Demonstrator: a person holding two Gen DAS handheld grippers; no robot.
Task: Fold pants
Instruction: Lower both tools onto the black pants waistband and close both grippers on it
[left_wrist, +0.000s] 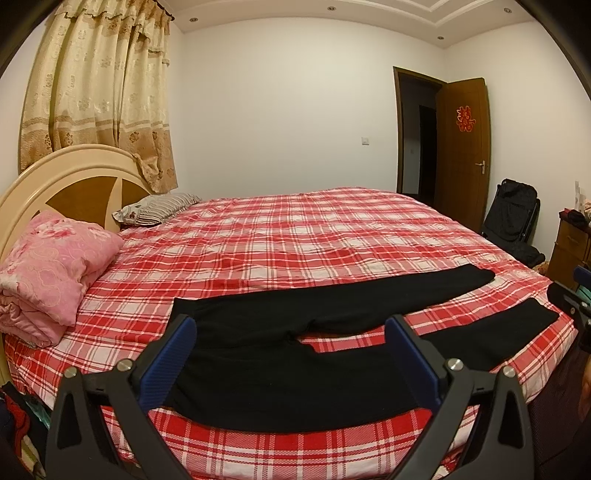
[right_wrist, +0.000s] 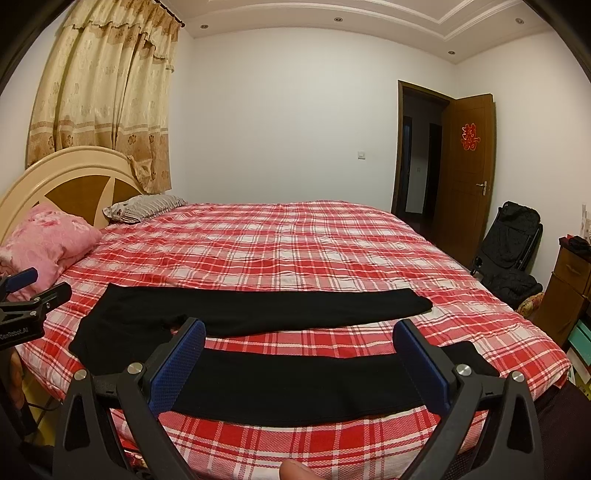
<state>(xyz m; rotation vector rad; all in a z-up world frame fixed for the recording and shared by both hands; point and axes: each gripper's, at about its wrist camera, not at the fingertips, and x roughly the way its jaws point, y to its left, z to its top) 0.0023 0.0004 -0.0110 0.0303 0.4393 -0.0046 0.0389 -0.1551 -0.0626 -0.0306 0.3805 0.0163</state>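
The black pants (left_wrist: 280, 354) lie spread flat on the near part of the bed, waist toward the headboard side and the two legs parted in a narrow V, one leg running along the near edge and the other angling farther in toward the middle of the mattress; both leg ends reach toward the foot of the bed. Under them is the red and white checked bedspread (left_wrist: 295, 236), smooth apart from a few shallow wrinkles. The left gripper (left_wrist: 291, 328) hangs above the waist and upper part of the near leg with its blue-padded jaws spread wide and nothing between them. The right gripper (right_wrist: 299, 332) hangs above the lower stretch of the near leg, its jaws likewise wide apart and empty; a fingertip (right_wrist: 295, 470) shows at the bottom edge of that view. At the head of the bed a folded pink quilt (left_wrist: 51, 273) sits beside a striped pillow (left_wrist: 159, 208), in front of a cream and brown headboard (left_wrist: 70, 184). Beige patterned curtains (left_wrist: 99, 92) hang behind it, and a brown door (left_wrist: 465, 155) stands open on the far wall, with a black folding chair (left_wrist: 513, 214) near it.
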